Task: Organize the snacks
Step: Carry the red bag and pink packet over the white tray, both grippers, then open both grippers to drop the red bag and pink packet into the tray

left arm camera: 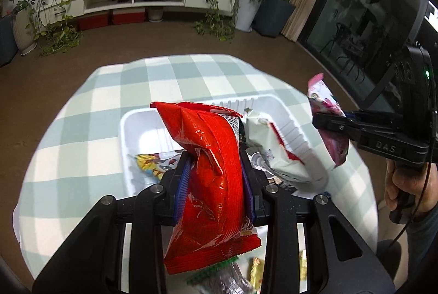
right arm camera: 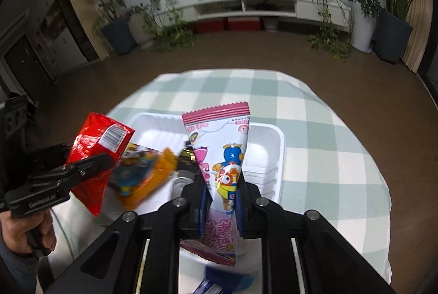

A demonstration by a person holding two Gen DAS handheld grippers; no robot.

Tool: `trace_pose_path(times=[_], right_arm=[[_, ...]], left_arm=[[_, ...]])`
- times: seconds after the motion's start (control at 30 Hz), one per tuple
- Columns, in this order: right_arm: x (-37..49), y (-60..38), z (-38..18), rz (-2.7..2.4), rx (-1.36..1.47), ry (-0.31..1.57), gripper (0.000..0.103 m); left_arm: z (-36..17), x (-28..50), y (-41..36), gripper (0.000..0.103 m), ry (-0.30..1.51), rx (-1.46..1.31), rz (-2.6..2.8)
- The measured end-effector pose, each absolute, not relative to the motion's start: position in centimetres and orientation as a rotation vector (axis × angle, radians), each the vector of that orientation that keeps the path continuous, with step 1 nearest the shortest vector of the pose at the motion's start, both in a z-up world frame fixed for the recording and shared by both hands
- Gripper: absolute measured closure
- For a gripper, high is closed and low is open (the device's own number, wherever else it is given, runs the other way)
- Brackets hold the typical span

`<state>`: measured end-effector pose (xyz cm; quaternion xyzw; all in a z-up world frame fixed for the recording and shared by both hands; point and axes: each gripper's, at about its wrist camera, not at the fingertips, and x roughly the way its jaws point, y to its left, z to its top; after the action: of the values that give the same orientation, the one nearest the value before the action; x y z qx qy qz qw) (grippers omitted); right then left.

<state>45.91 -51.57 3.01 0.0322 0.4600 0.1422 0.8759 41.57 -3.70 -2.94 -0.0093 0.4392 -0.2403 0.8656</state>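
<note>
The left tongs (left arm camera: 216, 179) are clamped on a red snack bag (left arm camera: 210, 170), the blue pads pinching its crumpled middle so that the top of the bag stands up above the white bin (left arm camera: 273, 105) and its lower crimped edge hangs back toward the camera. The right tongs (right arm camera: 221, 184) are closed tight on a pink cartoon snack packet (right arm camera: 221, 157), gripped low on its body with the serrated top edge pointing up and away over the same bin. In the left wrist view the right tongs and their packet show just to the right of the bin, held by a hand (left arm camera: 405, 184) at the frame's edge; in the right wrist view the left tongs and the red bag show just to the left of the bin, also with a hand (right arm camera: 24, 233) on the grip. The white bin sits on the bench, which is covered by a green and white checked cloth (right arm camera: 314, 135). Inside the bin lie a white and red bag (left arm camera: 271, 146), leaning against the bin's right wall in the left wrist view, and a yellow and orange cartoon packet (right arm camera: 142, 173) near the bin's left side in the right wrist view. Further wrappers, too blurred to identify, lie near the bin's closest edge.
</note>
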Motion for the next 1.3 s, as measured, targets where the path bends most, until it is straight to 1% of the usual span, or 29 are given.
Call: trace_pose_path(times=[0.17,0.4,0.5,0.6,0.67,0.7,0.73,0.8,0.83,0.87,0.9,0.93,1.0,1.13,1.2,1.3], right_arm=[[47.4,-51.5,0.2,0.273,0.052,1.017,0.085],[48.2,-51.6,-2.1,0.254,0.062,1.056,0.084],[48.3,-51.5,-2.7,0.247,0.056,1.061,0.081],[48.5,-51.6,-3.2,0.231,0.051,1.068,0.076],[48.6,-51.8,-3.6,0.222,0.049,1.076,0.07],[48.6,-51.9,-3.8,0.221,0.049,1.08,0.07],[48.6,-51.9,-3.8,0.232,0.055,1.075,0.069],[48.5,-51.9,-3.9,0.243,0.054,1.073,0.067],[48.5,-51.9,-3.8,0.248,0.056,1.071,0.063],[48.4,-51.9,-3.8,0.248,0.056,1.068,0.056],[48.3,-51.8,-3.6,0.24,0.051,1.061,0.054],[48.2,-51.8,-3.3,0.243,0.052,1.05,0.05],[48.0,-51.9,-3.0,0.246,0.055,1.036,0.046],[47.2,-52.1,-2.1,0.242,0.06,1.007,0.036],[46.6,-52.4,-1.4,0.239,0.064,0.991,0.033],[45.6,-53.4,0.0,0.231,0.116,0.96,0.028]], left_arm=[[-5.9,43.3,-4.8,0.072,0.955,0.01,-0.477],[-7.1,43.5,-5.8,0.07,0.974,0.047,-0.462],[-7.8,43.7,-6.3,0.069,0.984,0.061,-0.457],[-8.3,44.0,-6.4,0.064,0.989,0.061,-0.456],[-8.5,44.1,-6.6,0.057,0.988,0.066,-0.458],[-8.5,44.1,-6.7,0.054,0.987,0.07,-0.462],[-8.5,44.1,-6.8,0.048,0.984,0.072,-0.463],[-8.4,44.0,-6.9,0.045,0.978,0.081,-0.459],[-8.4,43.9,-6.9,0.041,0.978,0.081,-0.459],[-8.3,43.9,-6.9,0.037,0.977,0.081,-0.461],[-8.1,43.7,-7.0,0.035,0.973,0.084,-0.462],[-8.0,43.5,-7.0,0.033,0.97,0.089,-0.462],[-7.8,43.2,-7.1,0.032,0.964,0.1,-0.46],[-6.8,42.4,-6.6,0.025,0.944,0.091,-0.454],[-5.9,41.7,-6.3,0.021,0.926,0.088,-0.453],[-4.3,40.5,-5.6,0.012,0.889,0.081,-0.442]])
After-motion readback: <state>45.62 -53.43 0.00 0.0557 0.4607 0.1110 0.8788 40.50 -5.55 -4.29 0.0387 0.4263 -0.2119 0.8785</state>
